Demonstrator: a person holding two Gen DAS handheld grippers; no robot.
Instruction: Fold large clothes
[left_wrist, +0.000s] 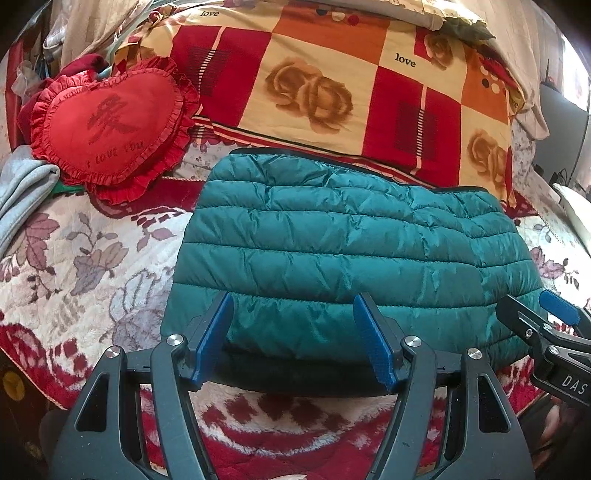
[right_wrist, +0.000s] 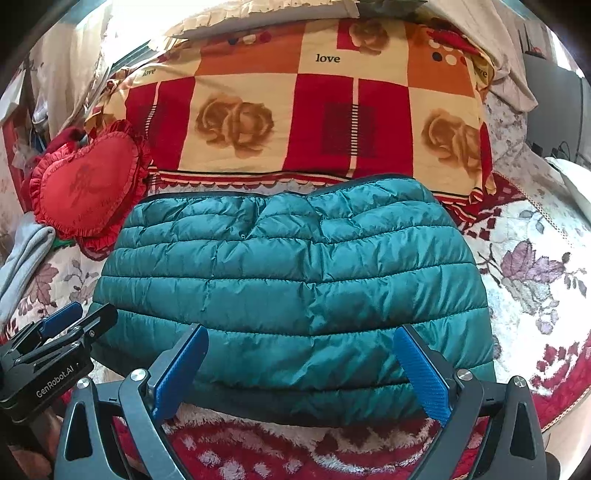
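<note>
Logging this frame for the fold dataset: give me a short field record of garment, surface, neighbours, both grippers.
garment: teal quilted jacket, folded into a compact block, lying flat
surface: floral plush blanket on a bed
behind garment: checked rose-print quilt
neighbour: red heart cushion, left of the jacket, apart from it
left gripper: open, at the jacket's near edge, holding nothing
right gripper: open wide, at the near edge, holding nothing
fold state: looks finished

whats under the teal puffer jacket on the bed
The folded teal puffer jacket lies on a fleecy floral blanket in red, white and mauve, which shows all around it. Behind its far edge sits a checked rose-print quilt. Anything directly beneath the jacket is covered.
</note>
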